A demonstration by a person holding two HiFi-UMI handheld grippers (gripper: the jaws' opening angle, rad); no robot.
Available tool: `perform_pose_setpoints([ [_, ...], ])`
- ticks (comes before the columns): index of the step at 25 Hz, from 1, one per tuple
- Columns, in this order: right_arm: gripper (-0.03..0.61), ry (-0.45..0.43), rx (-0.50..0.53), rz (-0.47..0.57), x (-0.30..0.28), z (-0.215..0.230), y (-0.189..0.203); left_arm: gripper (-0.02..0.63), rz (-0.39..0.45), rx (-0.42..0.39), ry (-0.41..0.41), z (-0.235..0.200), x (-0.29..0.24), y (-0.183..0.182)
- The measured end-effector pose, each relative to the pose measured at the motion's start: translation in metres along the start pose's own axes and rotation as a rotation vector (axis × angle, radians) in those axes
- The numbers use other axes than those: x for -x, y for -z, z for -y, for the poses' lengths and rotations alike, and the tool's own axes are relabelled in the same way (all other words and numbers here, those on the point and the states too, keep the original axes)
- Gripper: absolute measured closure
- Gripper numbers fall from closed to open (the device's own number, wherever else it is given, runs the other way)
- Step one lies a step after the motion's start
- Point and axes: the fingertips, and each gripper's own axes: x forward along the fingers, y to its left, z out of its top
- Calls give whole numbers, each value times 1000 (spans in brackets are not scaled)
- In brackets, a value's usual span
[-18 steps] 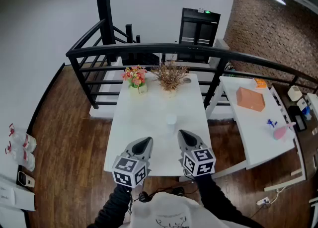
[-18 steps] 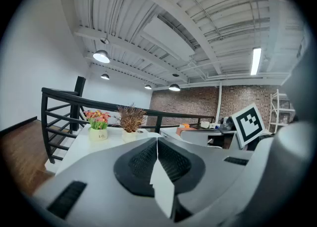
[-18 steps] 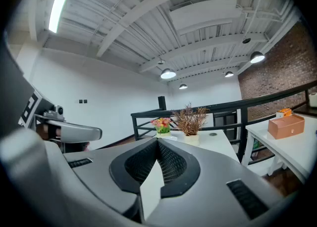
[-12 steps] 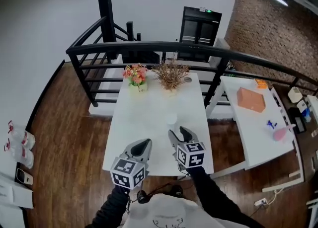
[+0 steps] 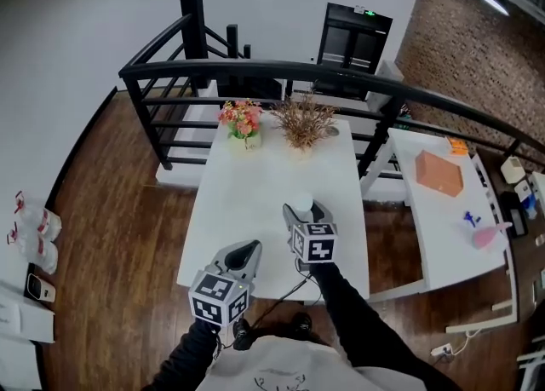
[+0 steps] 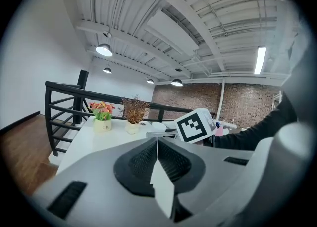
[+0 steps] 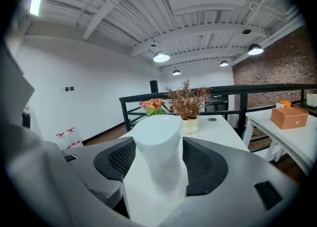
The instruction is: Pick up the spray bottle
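The spray bottle point(image 7: 157, 147), a plain white bottle with a rounded top, stands upright on the white table point(image 5: 238, 202). It sits between the two pads of my right gripper point(image 7: 158, 160), whose jaws are spread wide on either side of it, close to its body without pressing. In the head view the right gripper point(image 5: 301, 211) reaches to mid-table, where the bottle point(image 5: 301, 202) shows just past its tips. My left gripper point(image 5: 245, 252) hovers near the table's front edge, shut and holding nothing point(image 6: 157, 142).
A flower pot point(image 5: 242, 122) and a pot of dried stems point(image 5: 305, 126) stand at the table's far end. A black railing point(image 5: 255, 69) runs behind. A second white table point(image 5: 443, 236) at right holds an orange box point(image 5: 438, 172). Bottles point(image 5: 34, 240) stand on the floor at left.
My right gripper has moved forward over the table, its jaws have parted, and it now straddles the white bottle. The left gripper has stayed by the front edge.
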Motion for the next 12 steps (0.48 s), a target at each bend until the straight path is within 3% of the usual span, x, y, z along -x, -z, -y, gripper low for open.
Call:
perform_pose_setpoints([
  [6,341,37,46,1,-9,4,2,624,0,14,-10,-4,1,3],
  [12,360,-47,14,128,24,-8,-25,624,6,20,-17,-9,5,3],
])
